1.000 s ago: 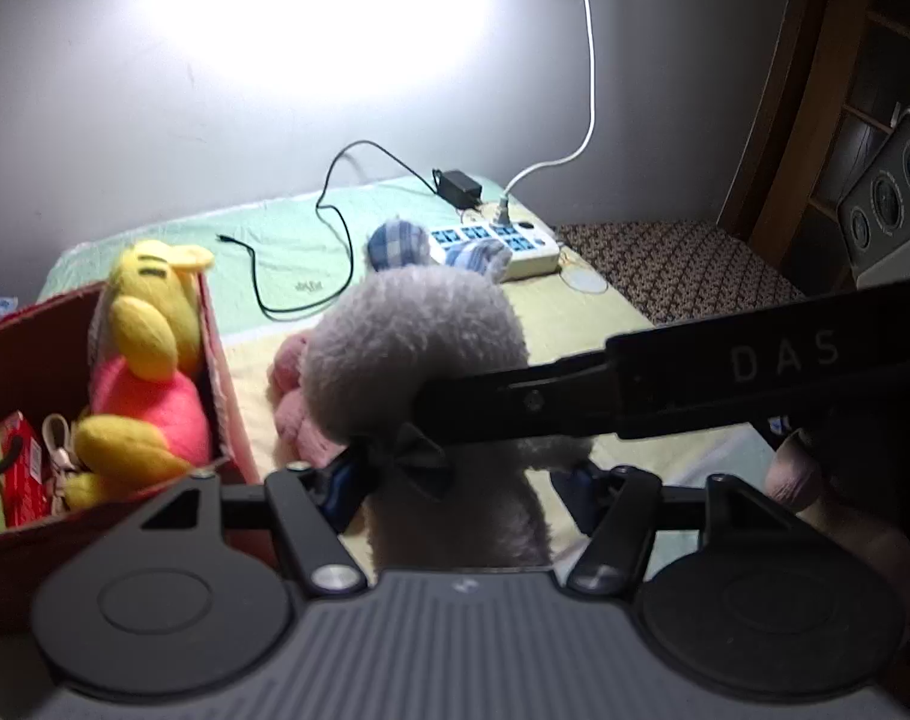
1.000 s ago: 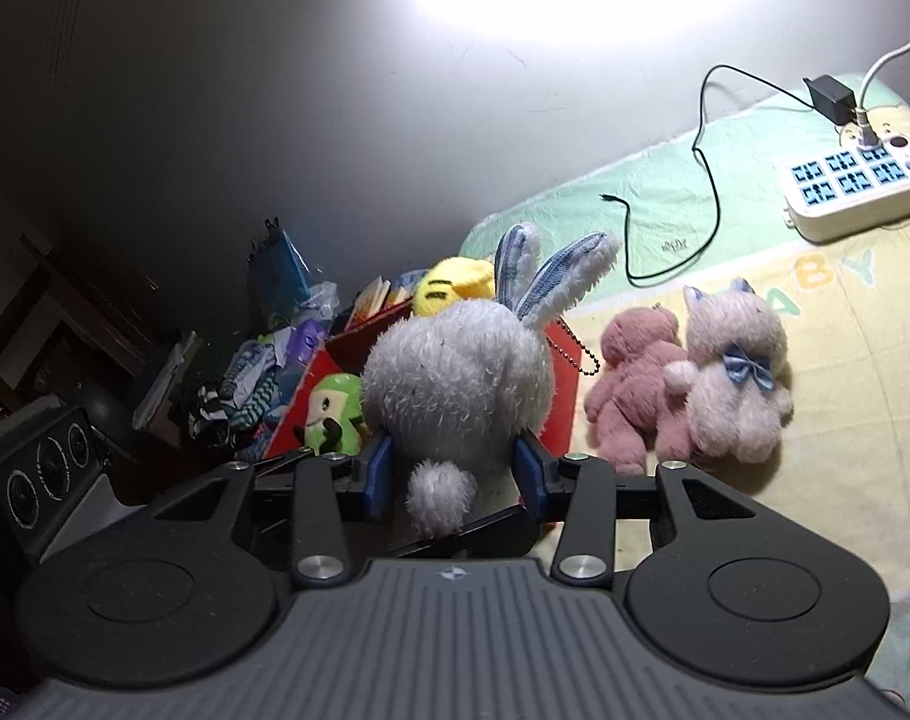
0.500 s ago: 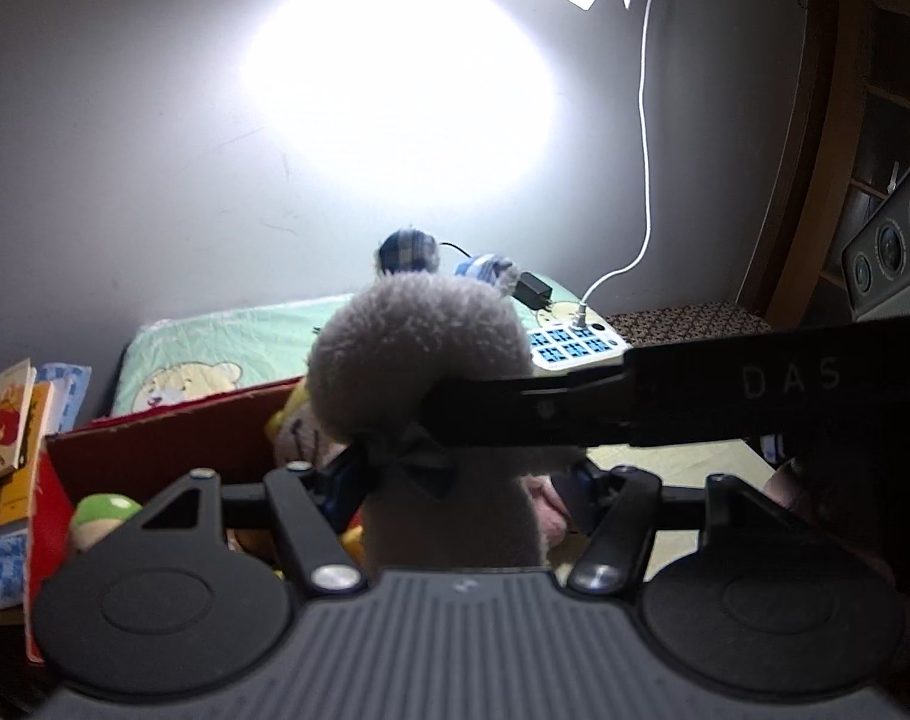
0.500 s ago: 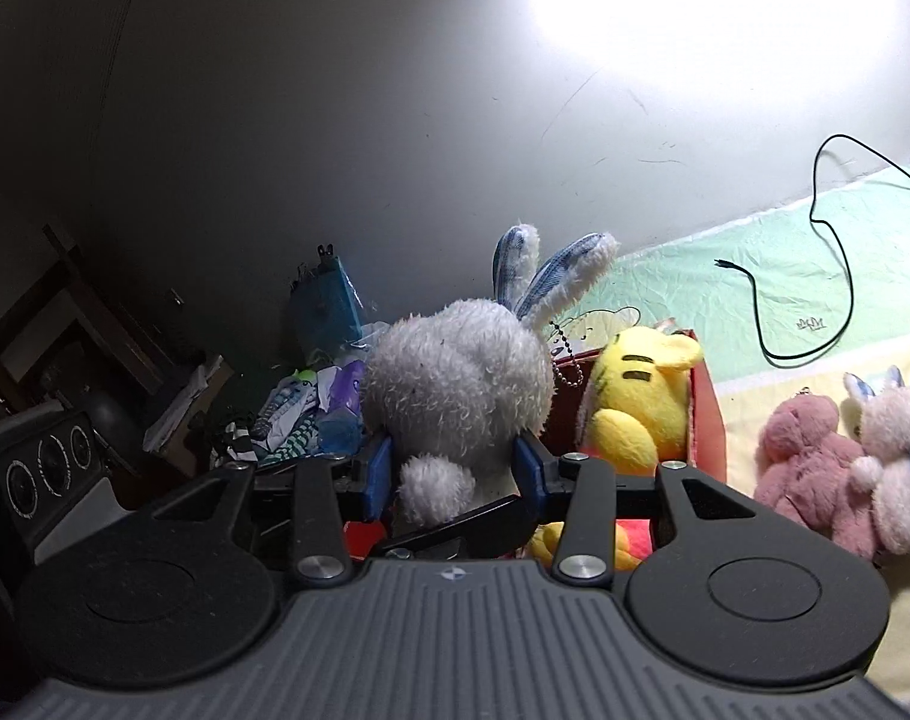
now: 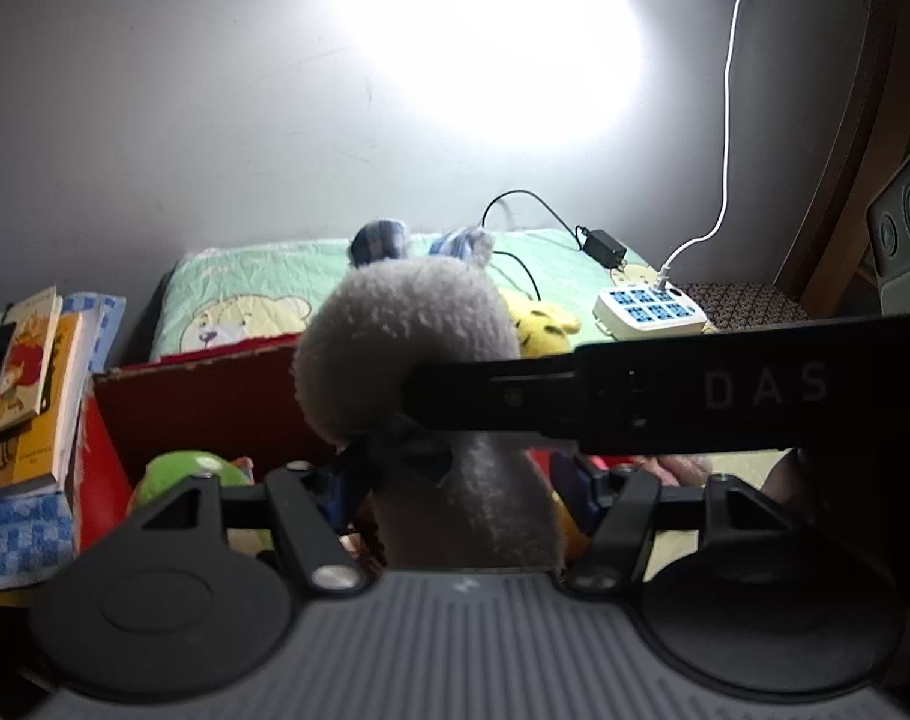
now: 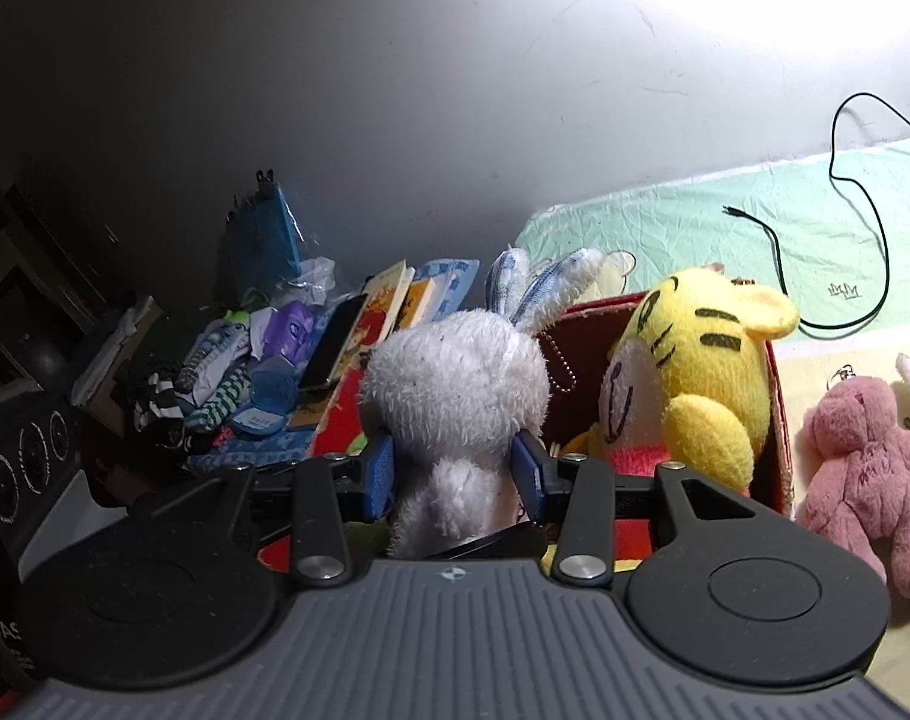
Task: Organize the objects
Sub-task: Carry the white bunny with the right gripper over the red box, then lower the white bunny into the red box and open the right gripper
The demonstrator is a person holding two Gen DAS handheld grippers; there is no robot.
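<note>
Both grippers hold one grey-white plush rabbit with blue checked ears. In the left wrist view my left gripper (image 5: 461,480) is shut on the rabbit (image 5: 407,348), with the other gripper's black bar across it. In the right wrist view my right gripper (image 6: 455,471) is shut on the rabbit (image 6: 455,378) from behind, above the red box (image 6: 776,414). The box holds a yellow tiger plush (image 6: 689,372) and a green plush (image 5: 185,471).
A pink bear plush (image 6: 857,456) lies on the mat right of the box. Books (image 5: 35,372) and clothes (image 6: 215,372) are piled left of the box. A power strip (image 5: 650,312) and black cable (image 6: 863,228) lie on the green mat. A speaker (image 6: 17,468) stands at the left.
Both grippers have carried the rabbit left from the mat to above the red box. The box and the book pile have come into view below it.
</note>
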